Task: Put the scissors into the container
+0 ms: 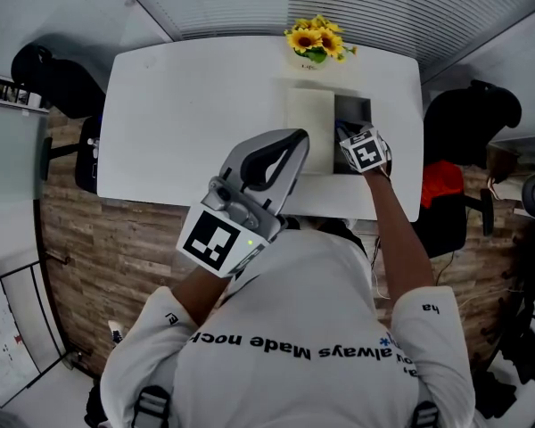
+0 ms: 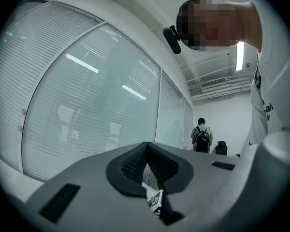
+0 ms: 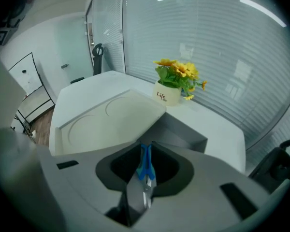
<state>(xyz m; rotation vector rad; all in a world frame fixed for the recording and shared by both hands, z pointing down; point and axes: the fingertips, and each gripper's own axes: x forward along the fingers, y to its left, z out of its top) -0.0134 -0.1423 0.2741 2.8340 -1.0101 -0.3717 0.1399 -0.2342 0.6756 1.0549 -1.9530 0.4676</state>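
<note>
A pot of yellow flowers (image 1: 316, 45) stands at the far edge of my white table (image 1: 187, 114); a black chair (image 1: 58, 80) sits beyond its left end.

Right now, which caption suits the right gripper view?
Right claw shut on blue-handled scissors at the open container, beside yellow flowers.

scissors (image 3: 146, 165): we see blue handles, steel blades, clamped in right gripper (image 3: 145, 150) | container (image 3: 181, 129): grey, open-topped, just beside them

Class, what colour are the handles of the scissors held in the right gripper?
Blue; the scissors show best in the right gripper view.
</note>
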